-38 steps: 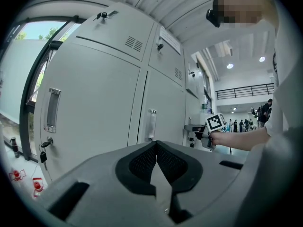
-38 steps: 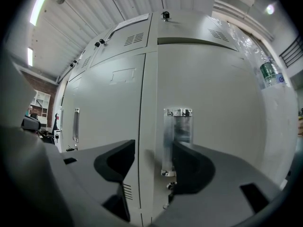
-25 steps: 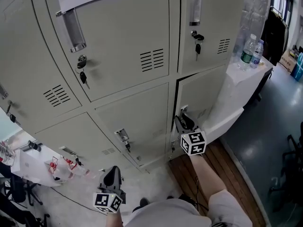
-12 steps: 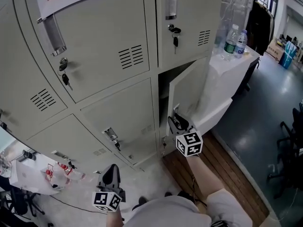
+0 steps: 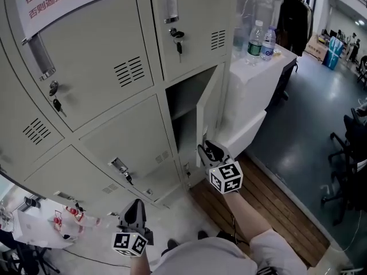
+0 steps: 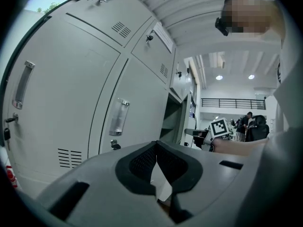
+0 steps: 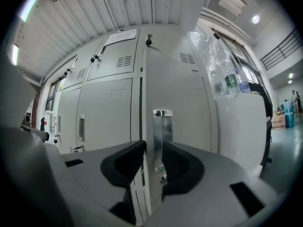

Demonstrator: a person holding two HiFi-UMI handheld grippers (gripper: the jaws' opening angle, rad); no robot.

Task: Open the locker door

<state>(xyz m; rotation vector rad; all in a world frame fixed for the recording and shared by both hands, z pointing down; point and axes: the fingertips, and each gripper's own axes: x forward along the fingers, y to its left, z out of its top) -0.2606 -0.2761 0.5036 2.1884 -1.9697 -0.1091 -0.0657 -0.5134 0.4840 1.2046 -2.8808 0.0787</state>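
The grey locker bank fills the head view. Its lower-right locker door (image 5: 210, 110) stands swung outward, and the dark compartment (image 5: 183, 105) behind it shows. My right gripper (image 5: 205, 149) is shut on the door's free edge, low down by the metal handle (image 7: 161, 136). In the right gripper view the door (image 7: 182, 103) runs edge-on between the jaws of the right gripper (image 7: 152, 148). My left gripper (image 5: 136, 206) hangs low in front of the bottom lockers, apart from them. In its own view the left gripper (image 6: 156, 145) has its tips together and nothing in them.
A white-covered table (image 5: 252, 76) with two water bottles (image 5: 261, 39) stands just right of the open door. A wooden floor strip (image 5: 269, 211) lies below it. Office chairs (image 5: 350, 153) are at the far right. Small clutter (image 5: 66, 217) lies at lower left. Neighbouring lockers carry keys (image 5: 178, 39).
The lower-right door has swung from barely ajar to well open, with my right gripper moving outward on its edge. The left gripper has stayed low at about the same spot in view.
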